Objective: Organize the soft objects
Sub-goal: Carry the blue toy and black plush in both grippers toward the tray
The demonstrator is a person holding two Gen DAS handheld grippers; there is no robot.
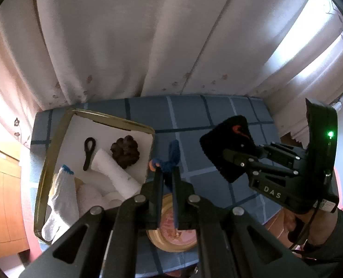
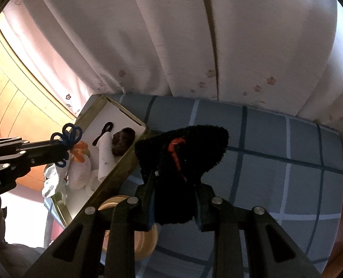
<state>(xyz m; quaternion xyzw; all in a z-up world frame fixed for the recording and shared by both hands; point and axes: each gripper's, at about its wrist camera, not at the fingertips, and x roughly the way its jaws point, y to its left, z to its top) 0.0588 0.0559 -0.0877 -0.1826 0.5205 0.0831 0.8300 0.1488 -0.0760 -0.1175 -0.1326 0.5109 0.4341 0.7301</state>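
Note:
My left gripper (image 1: 166, 170) is shut on a blue yarn flower with an orange part (image 1: 171, 156), held above the blue checked table beside the box; it also shows in the right wrist view (image 2: 68, 137). My right gripper (image 2: 175, 178) is shut on a black fuzzy cloth with a red mark (image 2: 183, 153), held above the table; the cloth shows in the left wrist view (image 1: 227, 148) too. A gold-rimmed white box (image 1: 55, 143) at left holds a brown scrunchie (image 1: 125, 151), a black hair tie (image 1: 89, 151), a white roll (image 1: 114, 172) and a white glove (image 1: 61, 199).
A round gold-rimmed tin (image 1: 171, 234) sits on the blue checked tablecloth (image 1: 194, 115) under my left gripper. White flowered curtains (image 1: 125, 46) hang behind the table. A wooden floor (image 2: 21, 106) lies at left.

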